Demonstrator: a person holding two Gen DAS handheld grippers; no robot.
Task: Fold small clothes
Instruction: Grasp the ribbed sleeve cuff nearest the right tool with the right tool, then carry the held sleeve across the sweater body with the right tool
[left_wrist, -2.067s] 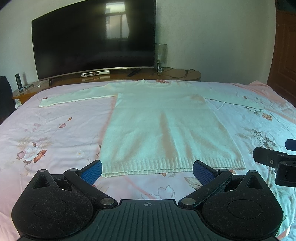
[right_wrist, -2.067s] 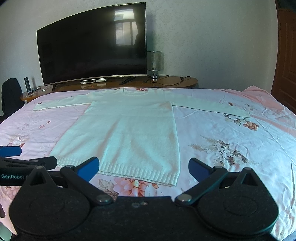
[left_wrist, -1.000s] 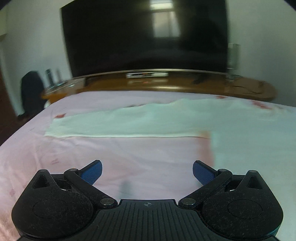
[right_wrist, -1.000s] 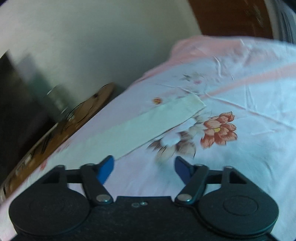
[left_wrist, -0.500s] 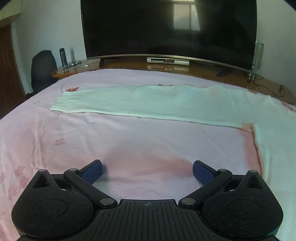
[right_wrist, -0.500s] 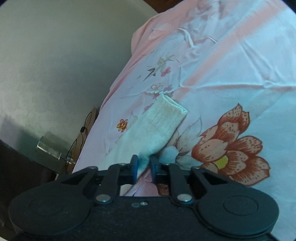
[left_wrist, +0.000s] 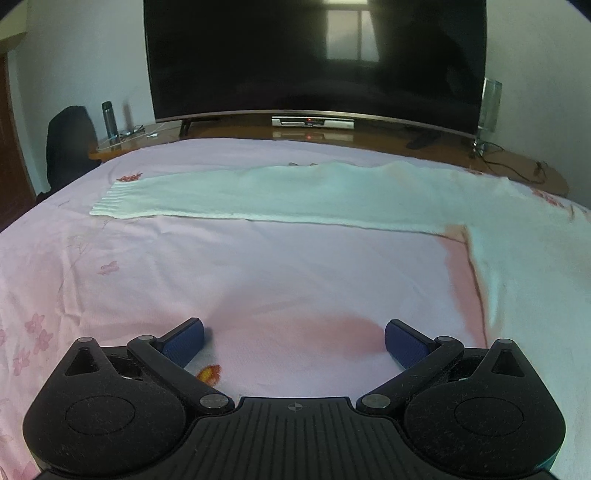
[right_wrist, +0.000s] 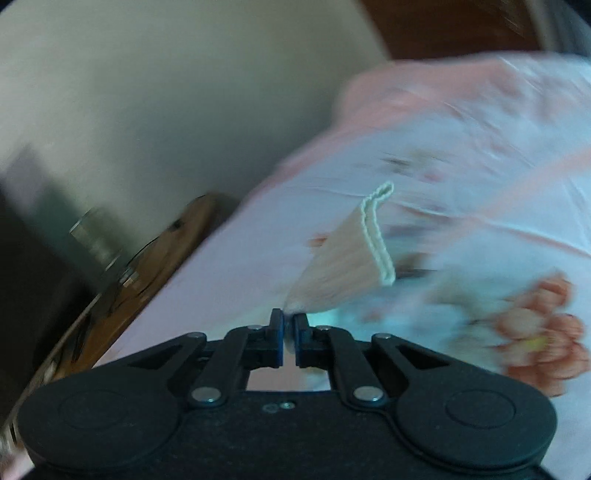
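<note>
A pale cream knitted sweater (left_wrist: 524, 258) lies flat on the pink floral bedsheet (left_wrist: 258, 280). Its left sleeve (left_wrist: 258, 195) stretches out to the left, with the ribbed cuff (left_wrist: 110, 203) at its end. My left gripper (left_wrist: 294, 341) is open and empty, low over the bare sheet in front of that sleeve. My right gripper (right_wrist: 289, 332) is shut on the right sleeve near its ribbed cuff (right_wrist: 354, 258), and the cuff stands lifted off the sheet. The right wrist view is blurred.
A large dark TV (left_wrist: 314, 59) stands on a wooden console (left_wrist: 332, 136) beyond the bed's far edge, with a bottle (left_wrist: 109, 118) and a dark chair (left_wrist: 70, 140) at the left. A wall (right_wrist: 147, 92) and a wooden door (right_wrist: 443, 29) lie past the bed in the right wrist view.
My right gripper closed on the right sleeve near its cuff and has raised it off the sheet. My left gripper moved left from the hem toward the left sleeve and stays open.
</note>
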